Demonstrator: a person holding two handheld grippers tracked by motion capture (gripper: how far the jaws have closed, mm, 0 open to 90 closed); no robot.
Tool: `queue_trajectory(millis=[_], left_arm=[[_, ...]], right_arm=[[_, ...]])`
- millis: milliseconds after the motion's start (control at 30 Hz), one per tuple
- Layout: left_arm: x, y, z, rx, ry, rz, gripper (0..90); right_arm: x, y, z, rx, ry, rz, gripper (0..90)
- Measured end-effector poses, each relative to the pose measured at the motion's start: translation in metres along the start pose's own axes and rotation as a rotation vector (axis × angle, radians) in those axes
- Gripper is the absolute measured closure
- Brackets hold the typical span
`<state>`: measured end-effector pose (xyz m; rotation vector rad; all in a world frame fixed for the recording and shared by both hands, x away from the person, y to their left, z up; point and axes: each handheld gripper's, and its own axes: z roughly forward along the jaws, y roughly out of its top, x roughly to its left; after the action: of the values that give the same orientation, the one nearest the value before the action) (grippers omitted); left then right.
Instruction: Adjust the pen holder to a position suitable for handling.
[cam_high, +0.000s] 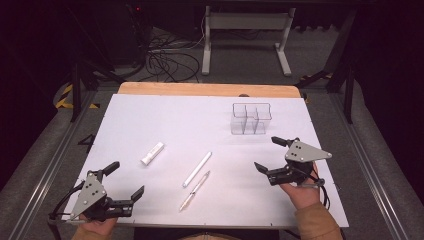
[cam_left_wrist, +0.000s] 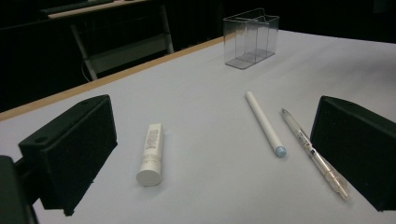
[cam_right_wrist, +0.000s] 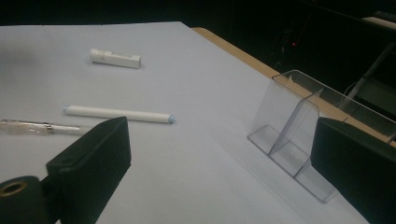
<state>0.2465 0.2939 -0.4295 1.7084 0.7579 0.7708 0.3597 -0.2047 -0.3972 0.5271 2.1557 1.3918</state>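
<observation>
A short white tube (cam_high: 152, 153) (cam_left_wrist: 151, 154) (cam_right_wrist: 115, 58) lies left of centre on the white table. A white pen (cam_high: 197, 169) (cam_left_wrist: 265, 122) (cam_right_wrist: 118, 113) and a clear pen (cam_high: 195, 190) (cam_left_wrist: 314, 152) (cam_right_wrist: 39, 127) lie side by side near the middle. A clear divided holder (cam_high: 250, 119) (cam_left_wrist: 250, 38) (cam_right_wrist: 299, 130) stands at the back right, empty. My left gripper (cam_high: 125, 181) (cam_left_wrist: 219, 154) hovers open at the front left corner, nothing between its jaws. My right gripper (cam_high: 271, 154) (cam_right_wrist: 219, 163) is open at the right, just in front of the holder.
The white sheet (cam_high: 200, 125) covers a wooden table whose far edge (cam_high: 210, 89) shows. Beyond it are a white desk frame (cam_high: 245, 35) and tangled cables (cam_high: 167, 57) on the floor. A metal rail (cam_high: 45, 165) runs along the left side.
</observation>
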Motion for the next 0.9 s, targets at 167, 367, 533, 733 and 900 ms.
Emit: queue_trajectory(millis=[167,367,533,733,900], left_arm=[[0.000,0.000,0.000,0.002,-0.003,-0.002,1.2],[0.000,0.000,0.000,-0.001,-0.008,-0.005,1.3],[0.000,0.000,0.001,0.003,-0.014,-0.003,1.6],[0.000,0.000,0.001,0.003,-0.017,-0.005,1.6],[0.000,0.000,0.002,0.004,-0.022,-0.005,1.6]], right_arm=[[0.000,0.006,0.000,0.031,0.002,-0.013,9.8],[-0.006,0.016,0.001,0.091,0.009,-0.025,18.4],[-0.015,0.024,0.008,0.165,0.053,-0.016,23.8],[-0.024,0.030,0.019,0.196,0.056,-0.025,23.8],[-0.031,0.036,0.026,0.213,0.051,-0.041,23.8]])
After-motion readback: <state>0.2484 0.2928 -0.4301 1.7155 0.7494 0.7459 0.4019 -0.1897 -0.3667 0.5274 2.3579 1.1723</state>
